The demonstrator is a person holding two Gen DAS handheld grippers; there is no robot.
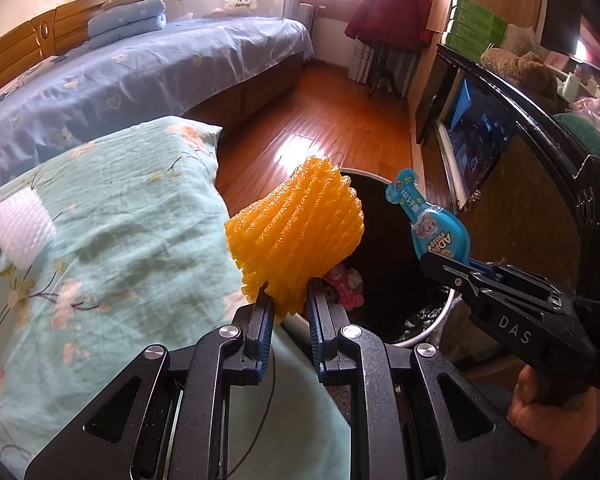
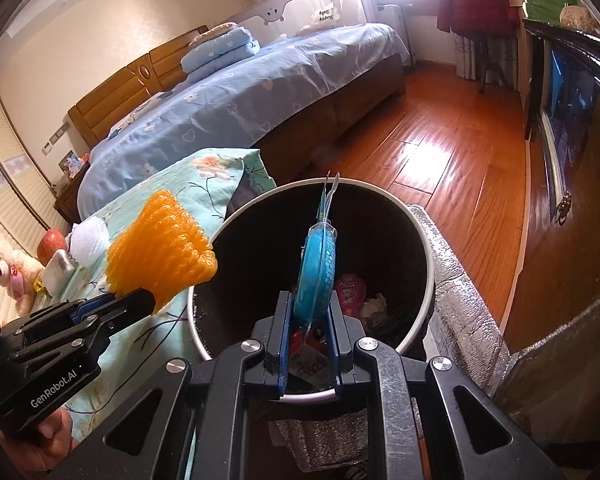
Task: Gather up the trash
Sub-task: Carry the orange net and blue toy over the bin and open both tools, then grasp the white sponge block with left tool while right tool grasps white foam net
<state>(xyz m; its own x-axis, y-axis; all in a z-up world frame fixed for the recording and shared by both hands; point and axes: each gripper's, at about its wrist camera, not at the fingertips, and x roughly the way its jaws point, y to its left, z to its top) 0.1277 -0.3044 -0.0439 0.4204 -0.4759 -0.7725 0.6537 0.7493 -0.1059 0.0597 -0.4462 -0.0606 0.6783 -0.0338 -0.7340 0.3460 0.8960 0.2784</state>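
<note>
Foam net [image 1: 296, 236] clamped in L gripper [image 1: 288, 300] | beside bin [image 2: 420, 240] rim

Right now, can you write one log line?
left tool: holds orange net | right tool: holds blue pack | bin: below pack

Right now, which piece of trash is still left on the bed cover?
Start at the green flowered cover beside the trash bin. Toward its far end, next to a red apple, lies the white foam net. It is white and lying loose, unlike the orange foam net held in jaws.
</note>
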